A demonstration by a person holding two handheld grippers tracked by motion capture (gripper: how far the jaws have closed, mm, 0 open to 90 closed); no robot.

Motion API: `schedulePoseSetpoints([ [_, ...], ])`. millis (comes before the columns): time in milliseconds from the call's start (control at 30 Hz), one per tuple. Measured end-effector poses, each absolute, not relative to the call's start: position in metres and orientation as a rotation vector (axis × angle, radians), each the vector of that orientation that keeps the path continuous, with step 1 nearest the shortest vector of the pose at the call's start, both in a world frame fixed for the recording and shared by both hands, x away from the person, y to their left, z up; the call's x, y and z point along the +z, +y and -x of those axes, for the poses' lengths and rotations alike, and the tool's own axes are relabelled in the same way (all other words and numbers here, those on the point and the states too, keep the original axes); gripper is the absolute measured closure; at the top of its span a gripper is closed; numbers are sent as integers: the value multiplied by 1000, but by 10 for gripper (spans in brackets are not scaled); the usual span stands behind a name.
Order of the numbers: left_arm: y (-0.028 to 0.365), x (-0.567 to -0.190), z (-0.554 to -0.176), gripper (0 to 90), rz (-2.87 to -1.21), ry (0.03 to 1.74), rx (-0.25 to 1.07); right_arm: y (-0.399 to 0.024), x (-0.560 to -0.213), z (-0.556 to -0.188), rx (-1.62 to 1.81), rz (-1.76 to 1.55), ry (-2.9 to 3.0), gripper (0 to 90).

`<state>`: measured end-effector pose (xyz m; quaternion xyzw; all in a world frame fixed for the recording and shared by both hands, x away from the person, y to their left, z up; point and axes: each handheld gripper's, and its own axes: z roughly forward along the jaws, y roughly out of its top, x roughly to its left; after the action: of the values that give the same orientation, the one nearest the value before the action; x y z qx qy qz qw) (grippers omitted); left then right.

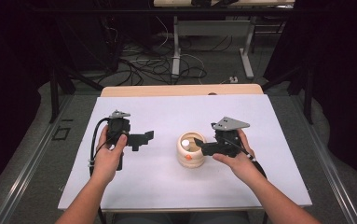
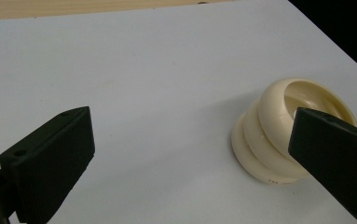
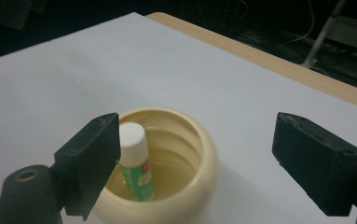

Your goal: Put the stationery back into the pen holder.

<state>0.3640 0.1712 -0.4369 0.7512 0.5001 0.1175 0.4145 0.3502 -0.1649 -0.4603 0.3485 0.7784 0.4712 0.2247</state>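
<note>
A cream ribbed bowl [image 1: 191,156] stands at the middle of the white sheet [image 1: 167,116]. Inside it a glue stick [image 3: 134,161] with a white cap [image 1: 185,141] and a green label stands leaning against the wall. My right gripper [image 1: 203,146] hovers just right of and above the bowl's rim, pointing left, open, with nothing between its pads. In the right gripper view the gripper [image 3: 197,140] straddles the bowl [image 3: 185,154] from above. My left gripper [image 1: 144,139] is held open to the bowl's left, apart from it. Its own view has the gripper [image 2: 190,130] empty and the bowl [image 2: 269,140] partly behind one jaw.
The white sheet covers a wooden table whose bare strip [image 1: 181,90] runs along the far side. Beyond it lie floor cables [image 1: 153,65] and a desk frame [image 1: 213,32]. Dark curtains close off both sides.
</note>
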Motion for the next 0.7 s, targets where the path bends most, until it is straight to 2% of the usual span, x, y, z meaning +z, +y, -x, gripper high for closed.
schedulePoseSetpoints([
  [233, 186, -437, -354, 3, -1859, 1268, 302, -189, -454, -343, 1210, -1010, 2094, 138],
  [533, 209, -448, -338, 3, -1804, 1292, 322, -220, -461, -338, 1168, -1115, 2077, 0],
  [700, 221, -449, -331, 3, -1776, 1305, 331, -235, -471, -334, 1168, -1177, 2060, 0],
])
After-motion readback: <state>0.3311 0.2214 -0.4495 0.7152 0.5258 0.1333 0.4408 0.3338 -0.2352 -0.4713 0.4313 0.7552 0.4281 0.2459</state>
